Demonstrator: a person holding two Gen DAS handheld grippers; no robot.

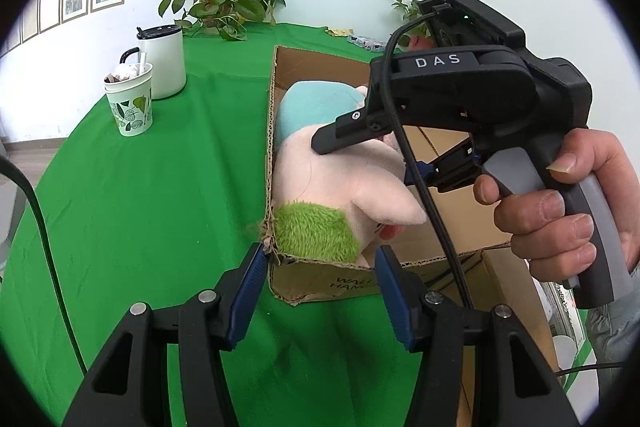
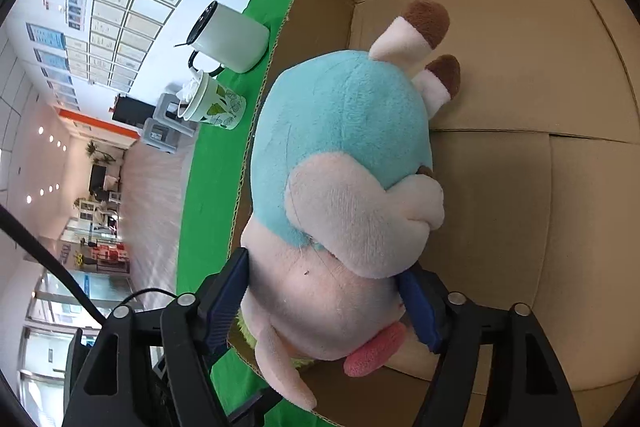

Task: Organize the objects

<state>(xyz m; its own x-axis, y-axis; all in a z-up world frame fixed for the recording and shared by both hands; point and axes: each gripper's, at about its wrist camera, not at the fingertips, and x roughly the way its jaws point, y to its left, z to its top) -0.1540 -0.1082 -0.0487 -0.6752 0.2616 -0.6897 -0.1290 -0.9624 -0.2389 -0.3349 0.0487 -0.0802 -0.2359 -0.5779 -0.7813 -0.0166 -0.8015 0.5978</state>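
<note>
We see right tool [image 2: 324, 303] clamped on plush toy [image 2: 344, 163] inside cardboard box [image 2: 540, 67] on green bench [image 1: 140, 187]; left tool [image 1: 320, 291] spread wide, holding nothing, at box corner

A soft plush toy [image 2: 344, 163] with a pale blue body, cream-pink head and limbs, brown-tipped feet and a tuft of grass-green fur filled a plain brown cardboard box [image 1: 320, 279] on a bright green tablecloth [image 1: 160, 207]. Left of the blue-padded black left gripper [image 1: 320, 291], a white paper cup [image 1: 130, 103] bore a green leaf print beside a white mug [image 1: 166, 65] with a black lid.
</note>
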